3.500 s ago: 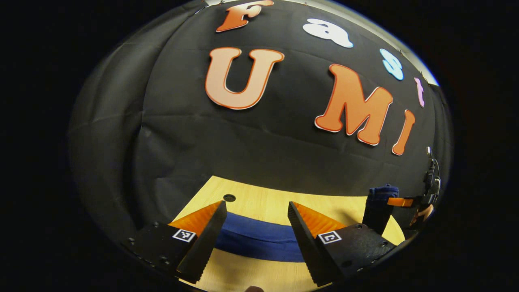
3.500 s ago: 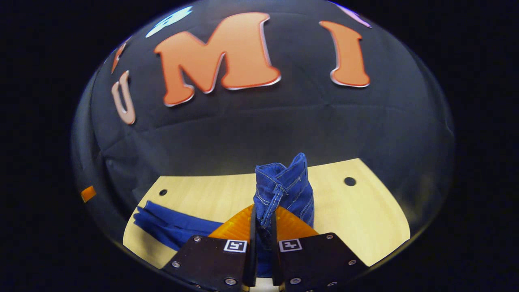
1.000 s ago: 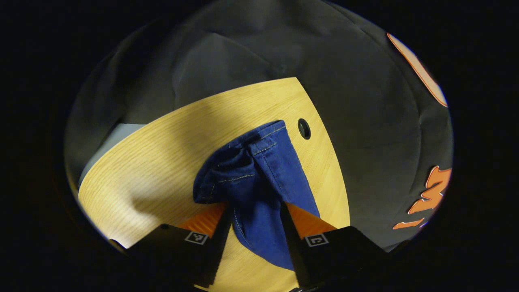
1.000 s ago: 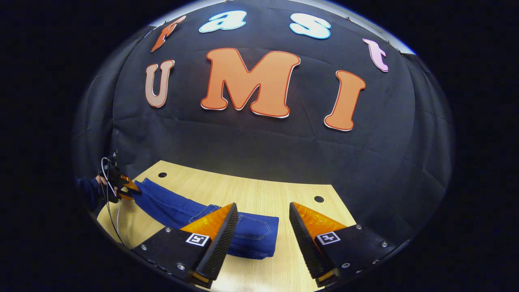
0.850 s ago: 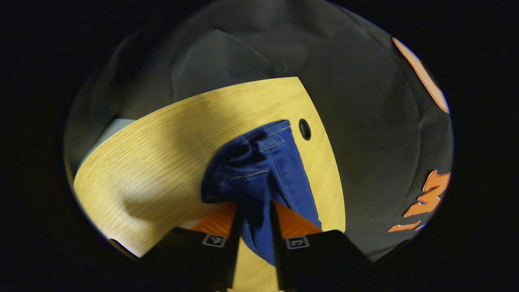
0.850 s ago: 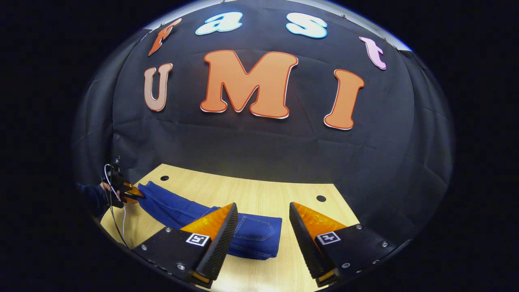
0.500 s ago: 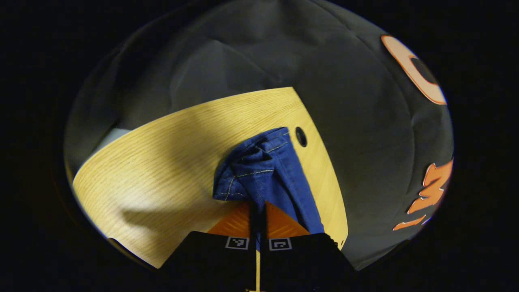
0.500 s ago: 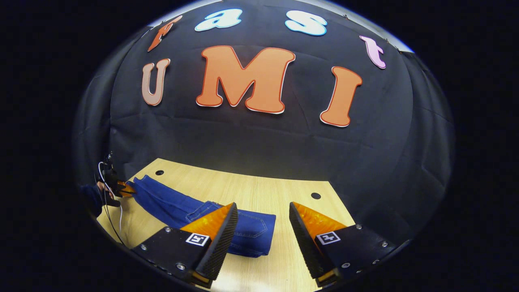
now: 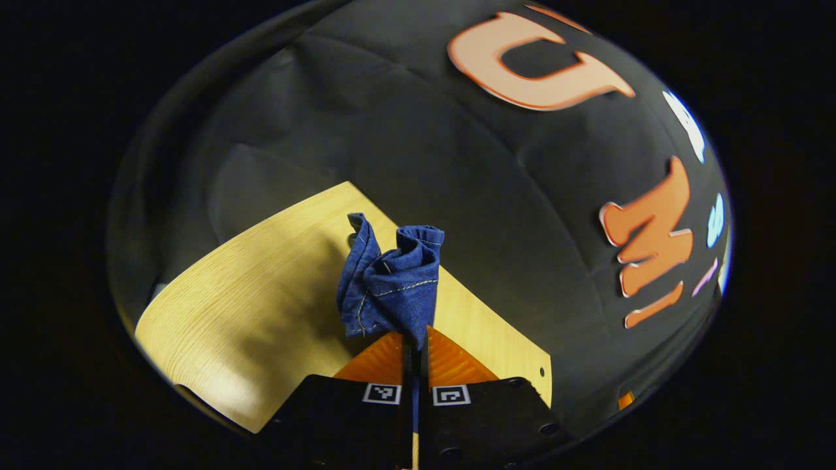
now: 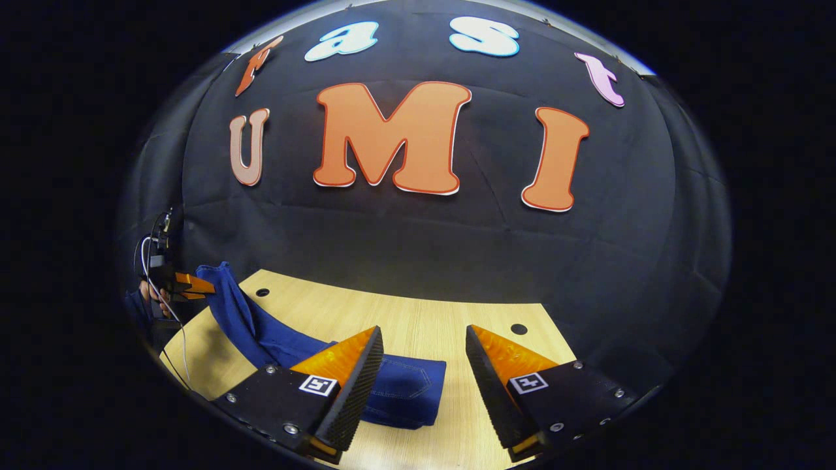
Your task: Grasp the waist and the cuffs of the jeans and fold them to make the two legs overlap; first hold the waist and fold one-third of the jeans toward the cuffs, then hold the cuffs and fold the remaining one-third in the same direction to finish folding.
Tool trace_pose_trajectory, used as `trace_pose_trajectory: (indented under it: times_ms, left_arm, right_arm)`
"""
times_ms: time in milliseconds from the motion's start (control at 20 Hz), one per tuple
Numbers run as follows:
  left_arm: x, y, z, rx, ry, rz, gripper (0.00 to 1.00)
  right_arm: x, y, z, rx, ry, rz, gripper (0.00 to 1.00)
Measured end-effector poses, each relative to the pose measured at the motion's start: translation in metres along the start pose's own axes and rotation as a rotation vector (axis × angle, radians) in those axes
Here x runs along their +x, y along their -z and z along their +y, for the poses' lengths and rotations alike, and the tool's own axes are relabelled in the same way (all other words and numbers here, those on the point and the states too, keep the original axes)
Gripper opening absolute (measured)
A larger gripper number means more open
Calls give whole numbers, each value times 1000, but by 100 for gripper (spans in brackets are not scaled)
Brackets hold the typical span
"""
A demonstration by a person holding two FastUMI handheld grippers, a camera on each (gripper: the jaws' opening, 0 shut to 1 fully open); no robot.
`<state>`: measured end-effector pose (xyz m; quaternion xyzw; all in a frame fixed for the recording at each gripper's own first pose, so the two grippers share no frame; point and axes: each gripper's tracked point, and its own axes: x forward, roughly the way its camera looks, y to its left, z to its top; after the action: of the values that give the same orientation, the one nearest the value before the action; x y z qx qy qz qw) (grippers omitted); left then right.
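Jeans cuffs (image 9: 392,277) in raised left tool (image 9: 415,349)

Spread right claw (image 10: 423,365) above folded jeans (image 10: 405,388); left claw (image 10: 196,287) lifting cuffs (image 10: 219,277).

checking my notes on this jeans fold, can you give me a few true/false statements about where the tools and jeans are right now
1. The left tool is shut on the jeans' cuffs. True.
2. The right tool is clamped on the waist. False: its fingers stand wide apart, holding nothing.
3. The cuff end is lifted off the wooden table. True: in the right gripper view the leg rises to the left tool.
4. The waist end is hanging in the air. False: the folded waist part lies flat on the table.
5. The jeans are black. False: they are blue denim.
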<state>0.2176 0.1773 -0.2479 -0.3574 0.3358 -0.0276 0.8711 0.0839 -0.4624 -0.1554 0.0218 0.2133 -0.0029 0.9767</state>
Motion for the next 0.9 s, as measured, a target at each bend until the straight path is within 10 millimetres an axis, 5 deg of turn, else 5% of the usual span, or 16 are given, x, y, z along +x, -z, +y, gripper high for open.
trace_pose_trajectory:
  times_ms: [200, 450, 900]
  left_arm:
    - [-13, 15, -69, 99, 73, 0, 4]
    - [-4, 45, -151, 252, 148, 7, 4]
    - [24, 152, -261, 455, 171, 103, 3]
  right_arm:
    - [6, -6, -9, 8, -15, -21, 81]
    - [9, -9, -28, -9, -10, -44, 82]
    - [10, -2, -63, 24, -20, -71, 89]
